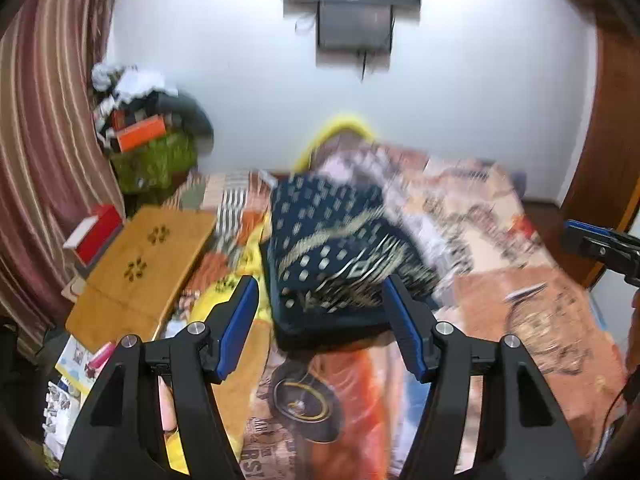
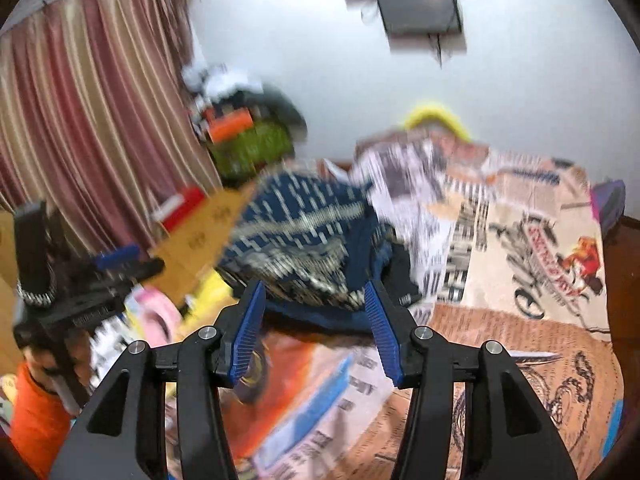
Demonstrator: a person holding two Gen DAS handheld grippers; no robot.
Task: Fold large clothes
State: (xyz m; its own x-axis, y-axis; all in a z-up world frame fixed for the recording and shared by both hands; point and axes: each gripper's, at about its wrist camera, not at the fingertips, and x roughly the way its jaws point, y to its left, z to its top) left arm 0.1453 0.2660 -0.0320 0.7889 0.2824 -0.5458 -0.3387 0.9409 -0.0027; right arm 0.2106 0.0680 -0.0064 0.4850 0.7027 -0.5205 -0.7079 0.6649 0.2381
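- Both of our grippers are up off the bed, and both views are pretty smeared with motion blur.
- Our left gripper has its jaws spread wide, gripping nothing; the blue pads are well apart with the garment showing between them, farther off.
- Our right gripper is the same deal: jaws released, nothing between them.
- The thing we're folding, a dark blue patterned garment, sits as a folded bundle around the middle of the bed, toward its left edge, on top of the printed bedsheet.
- Just behind it, toward the far edge by the wall, is a rumpled white-and-black printed cloth.
- A wooden lap table lies along the bed's left edge, with a red box beside it.
- A pile of clutter fills the far left corner next to the striped curtain.
- A TV is mounted on the wall above.
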